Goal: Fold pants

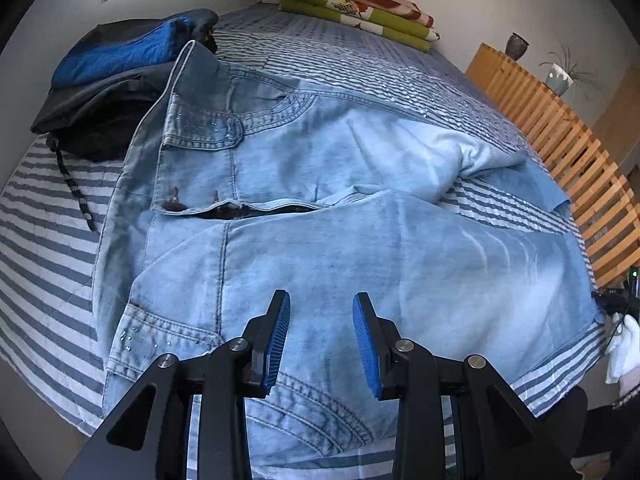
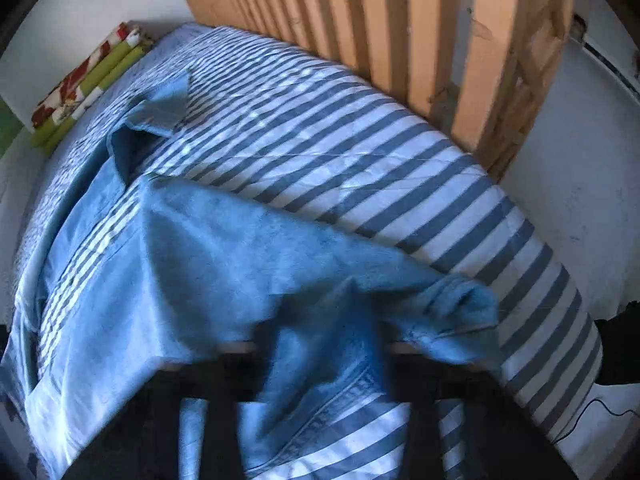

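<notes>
Light blue jeans (image 1: 320,160) lie spread on a striped bed (image 1: 40,240), waistband to the left and both legs running right. My left gripper (image 1: 322,340) hangs just above the near hip, by a back pocket. It is open, and its blue pads (image 1: 278,340) stand apart with nothing between them. In the blurred right wrist view, the near leg (image 2: 220,260) rises toward the camera and drapes over my right gripper (image 2: 324,360), hiding its fingertips. That gripper looks shut on the denim near the hem. The hem's corner (image 2: 460,308) is curled over.
A pile of dark and blue clothes (image 1: 112,80) lies at the far left of the bed, and a folded green and red blanket (image 1: 360,4) at its far end. A wooden slatted frame (image 2: 400,20) runs along the bed's far side. The striped sheet (image 2: 400,168) lies bare beyond the legs.
</notes>
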A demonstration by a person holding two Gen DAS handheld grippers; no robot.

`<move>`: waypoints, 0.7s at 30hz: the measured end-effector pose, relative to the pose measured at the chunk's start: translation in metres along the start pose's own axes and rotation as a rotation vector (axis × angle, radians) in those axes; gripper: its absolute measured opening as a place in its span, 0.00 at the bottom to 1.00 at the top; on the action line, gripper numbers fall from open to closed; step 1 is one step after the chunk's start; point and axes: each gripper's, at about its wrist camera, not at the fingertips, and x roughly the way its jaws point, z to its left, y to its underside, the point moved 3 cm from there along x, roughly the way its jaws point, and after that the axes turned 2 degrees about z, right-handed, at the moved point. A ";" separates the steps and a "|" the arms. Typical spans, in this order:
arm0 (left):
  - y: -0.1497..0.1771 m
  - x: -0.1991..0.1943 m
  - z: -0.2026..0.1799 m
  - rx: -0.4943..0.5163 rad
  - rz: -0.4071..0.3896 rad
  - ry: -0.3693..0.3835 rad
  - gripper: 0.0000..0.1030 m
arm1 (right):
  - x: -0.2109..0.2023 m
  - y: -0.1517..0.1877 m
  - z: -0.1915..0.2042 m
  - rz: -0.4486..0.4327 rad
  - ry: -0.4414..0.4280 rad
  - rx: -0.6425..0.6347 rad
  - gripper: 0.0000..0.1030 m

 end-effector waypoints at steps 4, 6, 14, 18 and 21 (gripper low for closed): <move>0.002 0.000 0.005 -0.007 -0.004 0.006 0.34 | -0.033 0.006 0.019 -0.090 -0.040 0.009 0.03; 0.002 0.002 0.007 -0.018 -0.004 0.009 0.34 | -0.060 0.017 0.053 -0.174 -0.059 -0.077 0.03; 0.009 -0.008 0.009 -0.024 -0.023 0.039 0.34 | -0.074 0.168 0.261 0.002 -0.300 -0.717 0.12; 0.014 -0.016 0.017 -0.016 -0.033 0.028 0.34 | -0.082 0.203 0.277 0.021 -0.358 -0.763 0.20; 0.018 -0.017 0.030 -0.045 -0.035 0.034 0.34 | -0.096 0.192 0.254 -0.029 -0.353 -0.689 0.26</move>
